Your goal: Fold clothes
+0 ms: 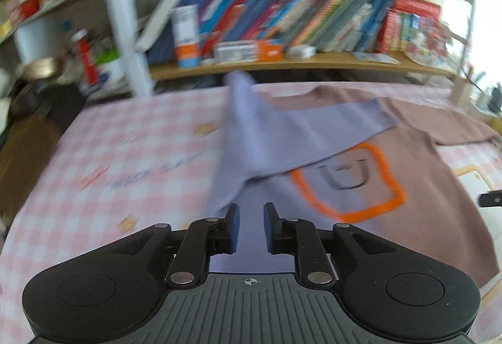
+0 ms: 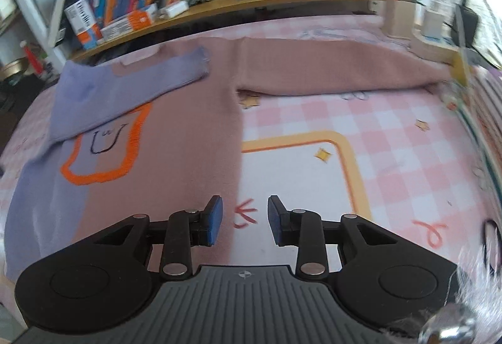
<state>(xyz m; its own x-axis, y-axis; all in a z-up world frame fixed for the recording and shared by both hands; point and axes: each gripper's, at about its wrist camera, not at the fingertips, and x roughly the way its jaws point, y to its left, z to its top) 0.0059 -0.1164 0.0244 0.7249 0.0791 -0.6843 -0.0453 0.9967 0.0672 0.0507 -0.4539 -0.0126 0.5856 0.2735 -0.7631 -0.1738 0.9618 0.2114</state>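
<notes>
A sweater, half lilac and half dusty pink, with an orange outlined patch, lies flat on a pink checked cover. Its lilac sleeve is folded across the chest. In the right wrist view the lilac sleeve lies over the body and the pink sleeve stretches out to the right. My left gripper is open and empty above the lilac hem. My right gripper is open and empty, low over the sweater's right edge.
The pink checked cover has a yellow-bordered white panel. A bookshelf full of books runs along the far side. A white shelf post and clutter stand at the far left. A wooden piece and cables sit at the far right.
</notes>
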